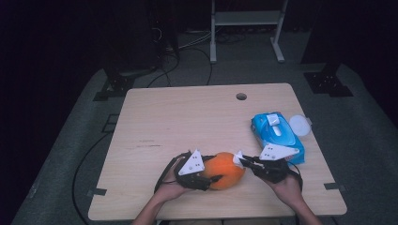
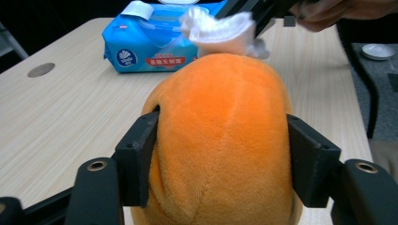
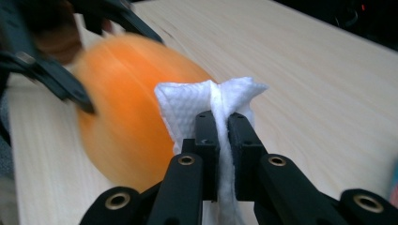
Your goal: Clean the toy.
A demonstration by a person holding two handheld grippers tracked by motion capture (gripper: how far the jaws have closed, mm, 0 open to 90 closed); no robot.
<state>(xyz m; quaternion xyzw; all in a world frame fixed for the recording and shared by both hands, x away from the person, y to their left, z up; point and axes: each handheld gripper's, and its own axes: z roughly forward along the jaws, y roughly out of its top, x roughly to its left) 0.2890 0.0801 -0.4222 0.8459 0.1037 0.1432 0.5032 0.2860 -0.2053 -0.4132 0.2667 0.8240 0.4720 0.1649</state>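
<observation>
Orange plush toy (image 1: 226,170) low in the middle of the high view, on the wooden table (image 1: 187,122), near the front edge. Left gripper (image 1: 210,180) squeezing the toy from both sides, one black jaw pressed into each fuzzy flank. Same toy big and round in the middle of the left gripper view (image 2: 220,140), jaws hugging it left and right. Right gripper (image 1: 243,161) just right of the toy, jaws pinched tight on a white wipe (image 1: 237,158). Wipe touching the toy's right end. In the right gripper view, wipe (image 3: 211,105) bunched up in the middle, sticking up past the closed jaws, toy (image 3: 126,112) blurry at the left. Blue pack of wipes (image 1: 277,136) at the right of the high view, lid flipped up. Small white cap (image 1: 300,125) just beside it, at the table's right edge.
</observation>
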